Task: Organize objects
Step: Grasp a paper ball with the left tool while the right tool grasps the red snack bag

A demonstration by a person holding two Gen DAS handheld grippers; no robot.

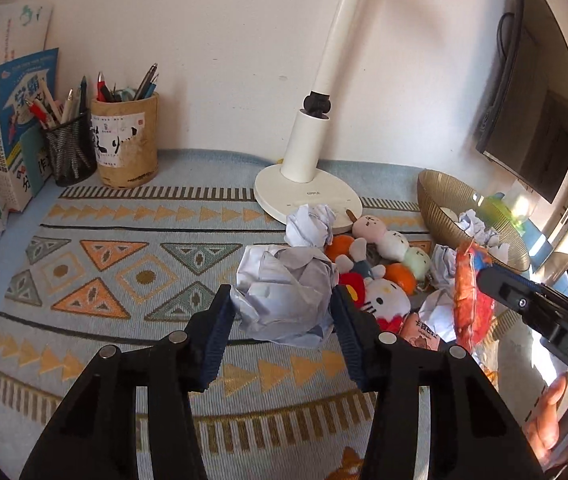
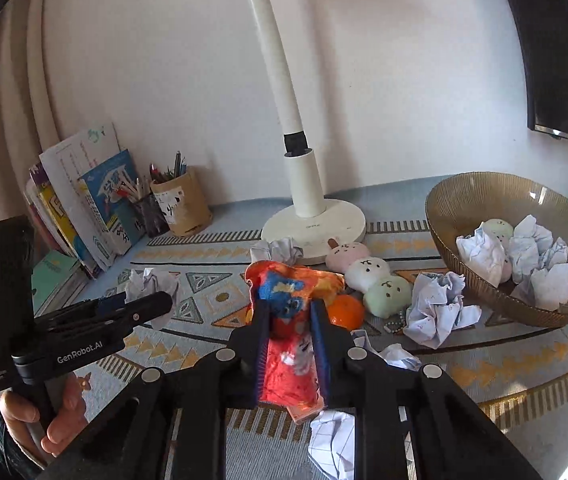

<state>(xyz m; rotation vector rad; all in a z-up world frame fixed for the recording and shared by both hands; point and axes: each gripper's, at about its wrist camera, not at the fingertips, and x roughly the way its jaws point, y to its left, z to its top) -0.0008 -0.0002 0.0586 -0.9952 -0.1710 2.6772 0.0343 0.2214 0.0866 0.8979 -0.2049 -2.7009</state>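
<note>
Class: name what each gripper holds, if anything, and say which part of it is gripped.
The left gripper clamps a crumpled paper ball across its sides. The right gripper pinches an orange-red snack wrapper around its middle.

Left black two-finger gripper [image 1: 281,312]: jaws clamped, tilted downward. Right black two-finger gripper [image 2: 288,332]: jaws clamped, tilted downward. Bare hand [image 2: 43,416] grips the left handle.

A plain white wall [image 1: 211,40] fills the upper frame. A patterned blue and orange cloth [image 1: 123,264] covers the desk below. A white desk lamp [image 2: 304,184] stands at centre, and a dark monitor [image 1: 540,92] hangs upper right. Sunlight glares at lower right.
</note>
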